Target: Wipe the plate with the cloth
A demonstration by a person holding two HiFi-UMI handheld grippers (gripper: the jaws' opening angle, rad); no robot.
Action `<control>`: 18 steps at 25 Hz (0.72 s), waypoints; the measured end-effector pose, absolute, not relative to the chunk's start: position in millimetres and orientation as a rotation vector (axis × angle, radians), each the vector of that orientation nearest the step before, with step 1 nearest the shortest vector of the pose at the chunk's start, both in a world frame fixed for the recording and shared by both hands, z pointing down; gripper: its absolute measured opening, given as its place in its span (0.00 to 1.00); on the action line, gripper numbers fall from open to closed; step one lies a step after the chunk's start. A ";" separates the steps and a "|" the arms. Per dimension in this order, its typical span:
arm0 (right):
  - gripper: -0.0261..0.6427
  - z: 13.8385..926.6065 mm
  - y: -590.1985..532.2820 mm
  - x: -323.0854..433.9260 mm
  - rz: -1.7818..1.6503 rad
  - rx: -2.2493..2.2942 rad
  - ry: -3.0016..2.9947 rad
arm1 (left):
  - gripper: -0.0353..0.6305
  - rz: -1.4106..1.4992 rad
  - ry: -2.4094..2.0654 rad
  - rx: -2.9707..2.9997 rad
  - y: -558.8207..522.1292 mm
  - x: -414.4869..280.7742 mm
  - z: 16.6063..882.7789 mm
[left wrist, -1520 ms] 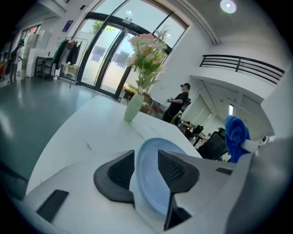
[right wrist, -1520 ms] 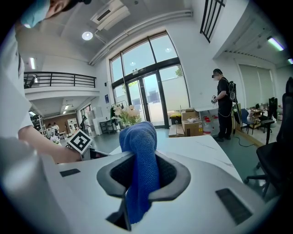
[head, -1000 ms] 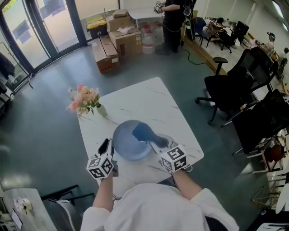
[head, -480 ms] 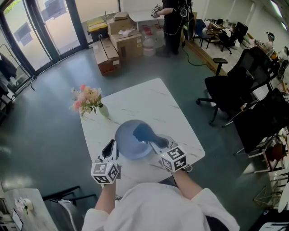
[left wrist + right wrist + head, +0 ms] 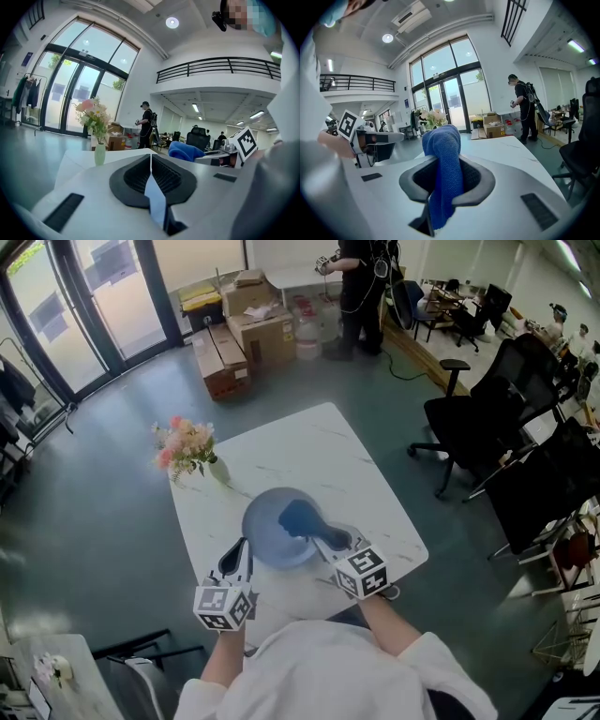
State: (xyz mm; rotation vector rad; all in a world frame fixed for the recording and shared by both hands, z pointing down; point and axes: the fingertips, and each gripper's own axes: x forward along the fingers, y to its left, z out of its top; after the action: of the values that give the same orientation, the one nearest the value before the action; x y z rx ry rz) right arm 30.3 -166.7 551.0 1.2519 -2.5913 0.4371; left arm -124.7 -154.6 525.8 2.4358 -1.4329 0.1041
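The left hand-held gripper [image 5: 240, 551], its jaws having just closed on the rim of the plate [image 5: 267, 521], seems to steady it on the table [image 5: 309, 451], while the right hand-held gripper [image 5: 323, 540] clamps the cloth [image 5: 298, 517], whose free end lies on the plate for wiping.

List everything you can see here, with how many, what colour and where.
table: one, white marbled, centre
plate: one, grey-blue, table's near side
cloth: one, blue, over the plate, in right gripper
vase of flowers: one, pink blooms, table's left corner
cardboard boxes: several, brown, floor beyond
office chairs: several, black, right
bystander: one, dark clothes, far side
left gripper: jaws just closed, nothing between, by plate's rim
right gripper: shut on cloth
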 end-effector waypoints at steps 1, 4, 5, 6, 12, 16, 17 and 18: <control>0.18 551.5 -165.2 30.1 0.437 1.254 -2.590 | 0.11 0.113 -1.430 2.441 -152.3 -124.5 526.8; 0.18 552.4 -160.6 28.2 0.434 1.259 -2.589 | 0.11 0.128 -1.425 2.451 -146.6 -126.1 528.3; 0.18 551.9 -159.7 27.2 0.431 1.261 -2.590 | 0.11 0.126 -1.423 2.451 -145.4 -127.1 527.8; 0.18 551.1 -159.2 26.2 0.426 1.262 -2.590 | 0.11 0.124 -1.423 2.452 -144.7 -128.2 526.9; 0.18 548.4 -156.0 20.7 0.391 1.278 -2.583 | 0.11 0.107 -1.423 2.450 -141.1 -136.6 524.6; 0.18 547.3 -154.5 19.4 0.386 1.289 -2.579 | 0.11 0.104 -1.416 2.448 -139.2 -138.7 525.0; 0.18 547.1 -154.2 18.8 0.386 1.290 -2.579 | 0.11 0.104 -1.414 2.448 -139.2 -139.3 525.1; 0.18 546.9 -153.9 18.3 0.386 1.292 -2.578 | 0.11 0.105 -1.413 2.447 -139.3 -139.9 525.3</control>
State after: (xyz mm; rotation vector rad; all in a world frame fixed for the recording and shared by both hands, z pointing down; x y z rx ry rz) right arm 18.3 -153.9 546.9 1.2919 -2.5779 0.3862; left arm -139.9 -139.3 525.3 2.4473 -1.4134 0.1046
